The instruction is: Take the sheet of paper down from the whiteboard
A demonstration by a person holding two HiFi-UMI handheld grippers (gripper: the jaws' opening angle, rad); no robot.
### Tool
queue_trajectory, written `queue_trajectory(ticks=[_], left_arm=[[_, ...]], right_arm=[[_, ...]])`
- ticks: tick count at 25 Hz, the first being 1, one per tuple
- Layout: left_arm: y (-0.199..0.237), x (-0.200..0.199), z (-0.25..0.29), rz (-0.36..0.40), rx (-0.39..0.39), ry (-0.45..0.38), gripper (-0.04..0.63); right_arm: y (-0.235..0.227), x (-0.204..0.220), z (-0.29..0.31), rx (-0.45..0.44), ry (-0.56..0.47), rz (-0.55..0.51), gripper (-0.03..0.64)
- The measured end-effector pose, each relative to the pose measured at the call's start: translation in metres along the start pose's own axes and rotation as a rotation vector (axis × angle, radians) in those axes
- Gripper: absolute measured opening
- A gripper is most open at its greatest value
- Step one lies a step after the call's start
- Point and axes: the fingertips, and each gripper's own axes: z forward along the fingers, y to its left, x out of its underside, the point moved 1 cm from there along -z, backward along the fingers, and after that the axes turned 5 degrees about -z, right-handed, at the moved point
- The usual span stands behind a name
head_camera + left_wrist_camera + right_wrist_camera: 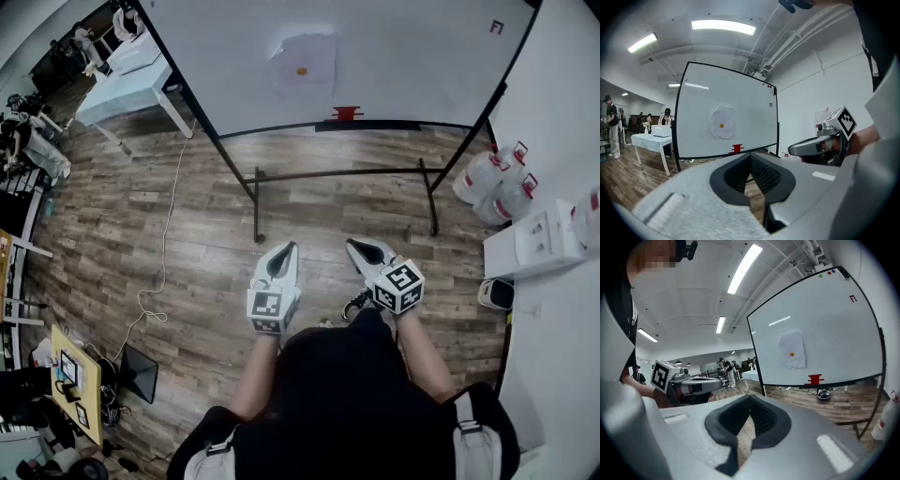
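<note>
A white sheet of paper [306,63] hangs on the whiteboard [403,56], pinned by a small orange magnet [302,70]. Both grippers are held side by side over the wood floor, well short of the board and pointing toward it. My left gripper [291,247] is shut with nothing in it, and my right gripper [352,244] is shut and empty too. In the left gripper view the paper [723,123] sits mid-board beyond the closed jaw tips [750,155]. In the right gripper view the paper [792,350] is ahead, right of the closed tips [750,396].
A red object [345,113] sits on the board's tray. The black stand's legs and crossbar [258,202] lie between me and the board. Water jugs [494,178] and a white counter [539,246] are at the right. A table [122,84], a floor cable [165,234] and people are at the left.
</note>
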Motion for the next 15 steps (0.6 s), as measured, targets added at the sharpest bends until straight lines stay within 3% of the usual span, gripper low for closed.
queue_trajectory(ticks=[15], left_arm=[[0.0092, -0.0024, -0.0002, 0.009, 0.001, -0.01, 0.01]], right_arm=[[0.0004, -0.0033, 0.0081, 0.007, -0.001, 0.021, 0.003]])
